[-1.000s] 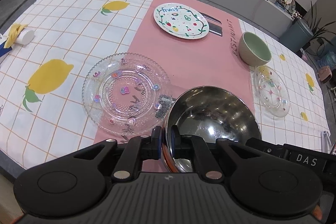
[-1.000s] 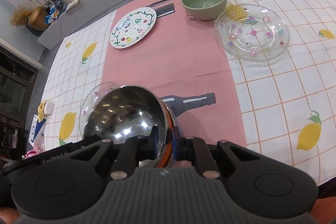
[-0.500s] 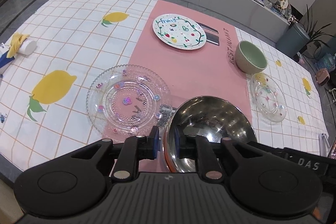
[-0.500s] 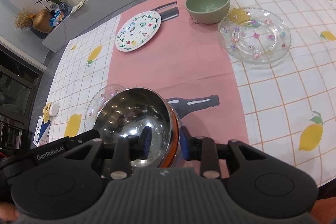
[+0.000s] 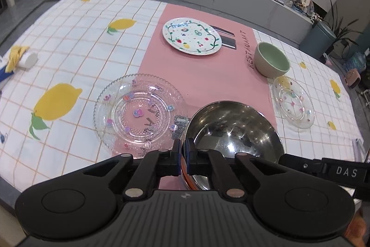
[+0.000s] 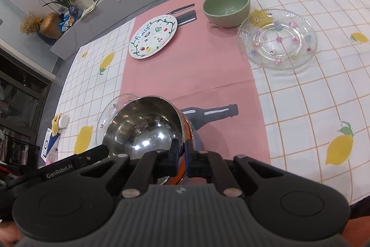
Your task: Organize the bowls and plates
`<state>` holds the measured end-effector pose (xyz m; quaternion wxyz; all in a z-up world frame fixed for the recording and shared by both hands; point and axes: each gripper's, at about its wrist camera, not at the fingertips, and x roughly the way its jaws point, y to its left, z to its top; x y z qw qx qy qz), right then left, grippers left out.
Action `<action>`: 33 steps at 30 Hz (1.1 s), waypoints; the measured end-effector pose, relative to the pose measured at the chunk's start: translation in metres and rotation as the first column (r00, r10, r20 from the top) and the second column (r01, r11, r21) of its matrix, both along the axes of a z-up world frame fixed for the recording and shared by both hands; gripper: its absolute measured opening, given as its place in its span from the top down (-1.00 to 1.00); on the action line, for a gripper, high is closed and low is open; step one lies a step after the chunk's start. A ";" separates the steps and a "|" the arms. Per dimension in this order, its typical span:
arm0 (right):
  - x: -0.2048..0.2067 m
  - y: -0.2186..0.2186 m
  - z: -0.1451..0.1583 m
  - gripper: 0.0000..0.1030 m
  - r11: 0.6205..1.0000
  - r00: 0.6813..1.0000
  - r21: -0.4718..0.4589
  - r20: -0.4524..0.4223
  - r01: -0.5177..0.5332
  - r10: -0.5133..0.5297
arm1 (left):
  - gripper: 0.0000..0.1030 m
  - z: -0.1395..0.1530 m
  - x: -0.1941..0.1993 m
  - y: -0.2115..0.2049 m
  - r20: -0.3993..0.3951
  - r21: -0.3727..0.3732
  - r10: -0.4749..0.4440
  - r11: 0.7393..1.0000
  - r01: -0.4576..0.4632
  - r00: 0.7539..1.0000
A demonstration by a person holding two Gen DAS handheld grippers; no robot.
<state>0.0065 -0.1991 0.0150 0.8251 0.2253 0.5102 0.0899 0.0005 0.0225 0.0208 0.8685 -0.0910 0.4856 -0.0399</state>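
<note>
both tools grip one steel bowl (image 5: 233, 129) at the near edge of the desk (image 5: 76, 43). the left tool (image 5: 182, 154) is closed on the left side of its rim, and the right tool (image 6: 181, 152) is closed on the right side of the rim. the bowl is over the pink cloth (image 5: 203, 75), and i cannot tell if it touches the cloth. just left of the bowl lies a large glass plate (image 5: 136, 112). a painted white plate (image 5: 192, 36) lies far on the pink cloth. a green bowl (image 5: 271, 59) stands to its right, and near that bowl lies a small glass plate (image 5: 293, 105).
</note>
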 end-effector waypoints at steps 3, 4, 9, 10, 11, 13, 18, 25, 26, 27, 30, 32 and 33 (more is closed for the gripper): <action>-0.002 0.002 0.000 0.97 1.000 1.000 -0.021 0.022 -0.013 0.013 | 0.95 0.000 -0.004 -0.001 0.032 0.009 -0.013 1.000 0.013 0.999; -0.003 0.002 0.000 0.97 1.000 1.000 -0.024 0.026 -0.015 0.015 | 0.95 0.000 -0.004 -0.001 0.034 0.005 -0.013 1.000 0.013 0.999; -0.001 -0.003 0.000 0.88 1.000 1.000 0.012 0.016 -0.007 0.007 | 0.92 0.006 -0.002 0.003 0.025 -0.007 -0.003 1.000 0.003 1.000; -0.001 -0.004 0.002 0.86 1.000 1.000 0.024 0.020 -0.009 0.008 | 0.88 0.009 -0.002 0.003 0.037 0.001 0.001 1.000 -0.001 0.999; -0.001 -0.005 0.005 0.85 1.000 1.000 0.025 0.027 -0.012 0.011 | 0.87 0.013 -0.003 0.003 0.054 0.007 0.002 1.000 -0.002 0.999; -0.002 -0.005 0.012 0.83 1.000 0.999 0.006 0.053 -0.013 0.013 | 0.85 0.025 -0.002 0.001 0.088 0.011 -0.015 1.000 0.014 0.996; 0.002 -0.010 0.028 0.48 0.999 0.993 -0.042 0.120 0.003 0.002 | 0.83 0.049 0.007 -0.014 0.147 0.009 -0.067 0.998 0.067 0.987; 0.019 -0.031 0.045 0.24 0.990 0.977 -0.112 0.203 0.085 -0.061 | 0.77 0.065 0.032 -0.053 0.166 0.015 -0.155 0.988 0.155 0.974; 0.023 -0.034 0.048 0.19 0.987 0.974 -0.127 0.217 0.099 -0.070 | 0.76 0.066 0.036 -0.058 0.167 0.021 -0.166 0.986 0.165 0.972; 0.027 -0.037 0.051 0.16 0.983 0.970 -0.143 0.231 0.117 -0.082 | 0.72 0.069 0.042 -0.064 0.168 0.024 -0.174 0.985 0.173 0.970; 0.041 -0.048 0.057 0.13 0.970 0.955 -0.172 0.271 0.170 -0.119 | 0.63 0.074 0.058 -0.076 0.180 0.020 -0.180 0.984 0.180 0.967; 0.051 -0.054 0.060 0.13 0.958 0.944 -0.188 0.293 0.215 -0.154 | 0.63 0.077 0.069 -0.084 0.188 0.038 -0.185 0.983 0.181 0.965; 0.057 -0.057 0.061 0.13 0.952 0.938 -0.198 0.305 0.233 -0.166 | 0.63 0.078 0.075 -0.089 0.192 0.049 -0.183 0.983 0.176 0.964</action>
